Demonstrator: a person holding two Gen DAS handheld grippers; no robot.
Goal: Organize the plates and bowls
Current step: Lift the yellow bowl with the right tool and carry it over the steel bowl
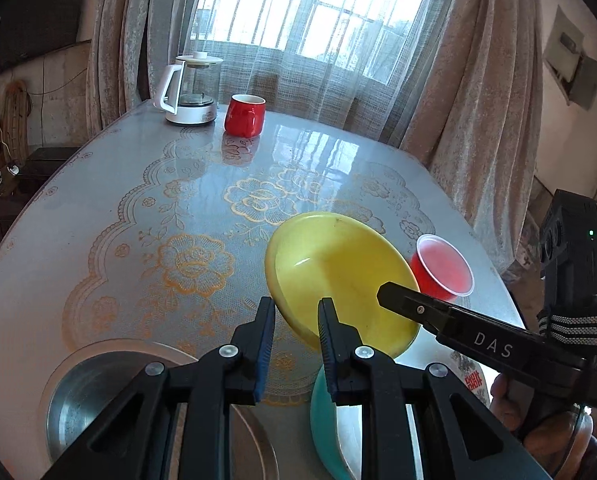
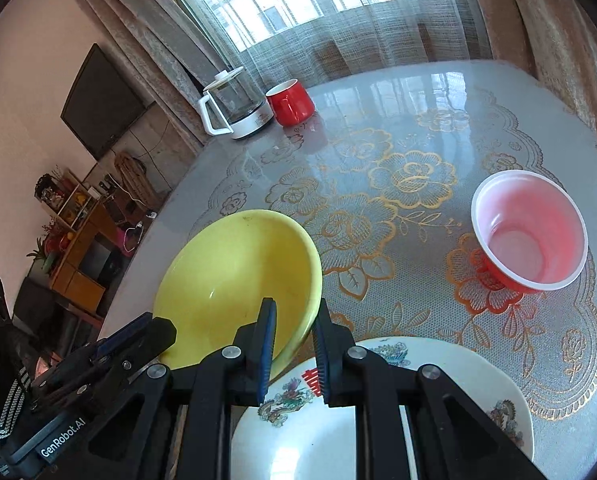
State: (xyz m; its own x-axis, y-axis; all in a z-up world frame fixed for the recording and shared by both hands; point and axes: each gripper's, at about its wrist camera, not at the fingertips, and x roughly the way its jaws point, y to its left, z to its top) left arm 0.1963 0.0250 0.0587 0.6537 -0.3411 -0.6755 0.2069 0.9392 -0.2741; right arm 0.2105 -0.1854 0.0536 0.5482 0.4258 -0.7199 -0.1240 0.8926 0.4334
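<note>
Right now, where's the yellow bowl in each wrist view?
Left wrist: yellow bowl right of centre, tilted, rim at the gripper tips.
Right wrist: yellow bowl lower left of centre, rim at the gripper tips.
Shared landmark: red mug beside the glass kettle.

At the far edge of the table [image 1: 98, 208] I see the kettle [image 1: 190, 92], with the mug [image 1: 244, 116] just to its right. Nearer to me, the big bowl [image 1: 338, 264] hangs tilted above the table, the left gripper [image 1: 296, 304] on its left rim and the right gripper [image 2: 296, 308] on its right rim. The small bowl [image 1: 444, 266] stands on the table to its right. Below it, on the near side, lies the plate [image 2: 458, 368], with another bowl [image 1: 322, 432] left of that and the metal dish [image 1: 82, 392] furthest left.
</note>
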